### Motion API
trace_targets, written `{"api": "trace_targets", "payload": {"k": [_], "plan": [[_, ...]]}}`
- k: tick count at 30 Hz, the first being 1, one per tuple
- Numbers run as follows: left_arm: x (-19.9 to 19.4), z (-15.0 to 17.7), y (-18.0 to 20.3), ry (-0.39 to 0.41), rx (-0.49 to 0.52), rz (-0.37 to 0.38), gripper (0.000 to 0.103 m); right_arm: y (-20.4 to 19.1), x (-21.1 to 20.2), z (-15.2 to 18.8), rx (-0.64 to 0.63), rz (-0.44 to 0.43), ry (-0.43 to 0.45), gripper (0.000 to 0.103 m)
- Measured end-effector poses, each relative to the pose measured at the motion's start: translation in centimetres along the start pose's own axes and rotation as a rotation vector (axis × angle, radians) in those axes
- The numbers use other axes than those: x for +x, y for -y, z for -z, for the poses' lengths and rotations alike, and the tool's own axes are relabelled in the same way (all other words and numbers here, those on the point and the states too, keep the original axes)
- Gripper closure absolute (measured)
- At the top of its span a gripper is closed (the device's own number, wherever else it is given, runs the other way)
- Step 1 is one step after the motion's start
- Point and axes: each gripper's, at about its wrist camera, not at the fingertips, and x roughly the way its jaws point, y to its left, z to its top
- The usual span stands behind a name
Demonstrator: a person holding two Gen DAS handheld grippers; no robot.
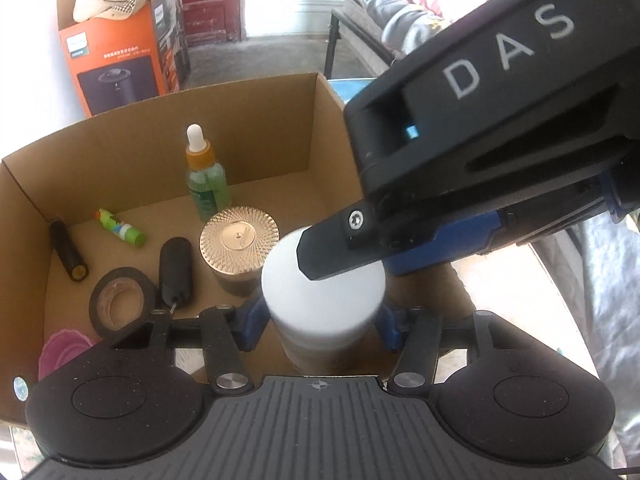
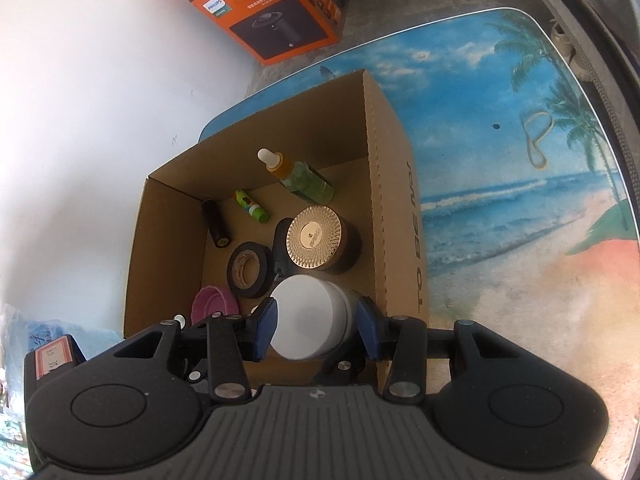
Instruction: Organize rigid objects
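White-capped jar (image 2: 310, 314) stands upright, cap up, inside cardboard box (image 2: 394, 184).

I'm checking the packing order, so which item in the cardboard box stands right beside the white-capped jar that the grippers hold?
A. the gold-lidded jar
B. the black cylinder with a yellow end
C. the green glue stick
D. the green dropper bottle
A: the gold-lidded jar stands directly next to the white-capped jar; the other three lie farther back in the cardboard box.

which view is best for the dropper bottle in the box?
Left wrist. The dropper bottle stands upright near the cardboard box back wall, unblocked, with white bulb, orange collar and green body all clear. Right wrist shows the same bottle whole too, but farther off and slanted by the fisheye.
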Motion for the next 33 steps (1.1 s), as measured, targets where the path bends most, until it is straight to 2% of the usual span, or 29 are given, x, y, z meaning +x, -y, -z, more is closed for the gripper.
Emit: {"api": "trace_targets", "payload": {"k": [3, 6, 10, 12, 16, 17, 20, 21, 23, 29, 33], "plan": [[-0.1, -0.1, 0.0, 0.004, 0.003, -0.003, 0.041, -0.2, 0.0, 0.2, -0.002, 0.011, 0.009, 0.055], [-0.6, -0.1, 0.0, 0.018, 0.016, -0.008, 0.031, -0.2, -0.2, 0.4, 0.014, 0.013, 0.024, 0.055], [-1.9, 0.0, -0.1, 0.035, 0.027, -0.008, 0.027, -0.4, -1.5, 0.7, 0.023, 0.016, 0.078, 0.053], [-2.8, 0.0, -0.3, 0.048, 0.025, -0.009, 0.025, -0.7, -2.7, 0.9, 0.023, 0.014, 0.124, 0.046], [-5.8, 0.1, -0.7, 0.1, 0.016, -0.018, 0.015, -2.0, -5.7, 1.8, 0.015, 0.016, 0.241, 0.037], [-6.6, 0.1, -0.9, 0.114, 0.01, -0.021, 0.011, -2.4, -6.6, 2.1, 0.014, 0.023, 0.275, 0.03], [-9.6, 0.1, -1.6, 0.166, -0.012, -0.039, 0.002, -3.8, -9.1, 3.5, -0.001, 0.043, 0.373, 0.018], [-10.6, 0.2, -2.0, 0.184, -0.021, -0.041, 0.001, -4.4, -9.8, 4.1, -0.007, 0.057, 0.399, 0.01], [-12.4, 0.2, -2.6, 0.209, -0.049, -0.051, 0.0, -5.4, -11.2, 5.4, -0.018, 0.092, 0.456, 0.003], [-15.2, -0.2, -4.5, 0.173, -0.128, -0.171, 0.0, -7.9, -14.4, 8.8, -0.043, 0.217, 0.576, 0.0], [-15.1, 0.1, -5.4, 0.138, -0.118, -0.262, 0.0, -8.6, -14.1, 9.7, -0.071, 0.345, 0.594, 0.0]]}}
